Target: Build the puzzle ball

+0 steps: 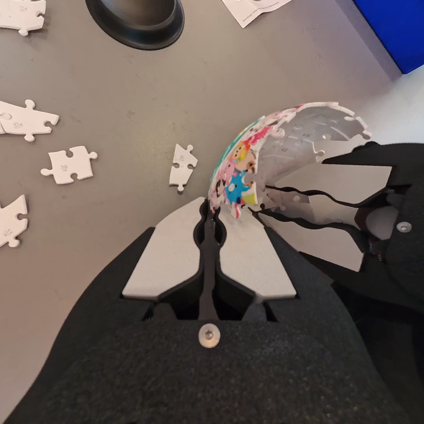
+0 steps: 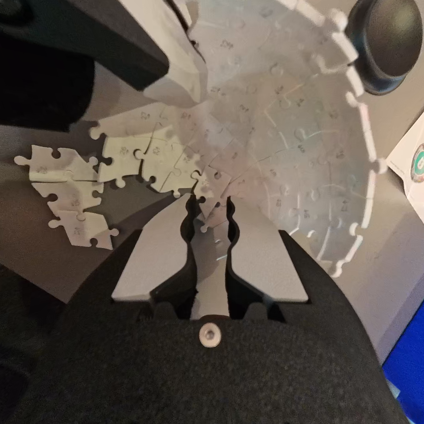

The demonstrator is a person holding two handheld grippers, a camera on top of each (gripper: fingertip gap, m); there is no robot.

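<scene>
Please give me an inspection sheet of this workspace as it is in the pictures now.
Surface: grey table, mostly bare.
Job's things: half-built puzzle ball, tilted; loose white pieces lie printed side down.
Clutter: black round stand; paper leaflet.
Grippers: left gripper shut on the ball's rim; right gripper grips a piece at the shell's edge.
Cables: nothing seen.
Surroundings: blue object at table corner.
</scene>
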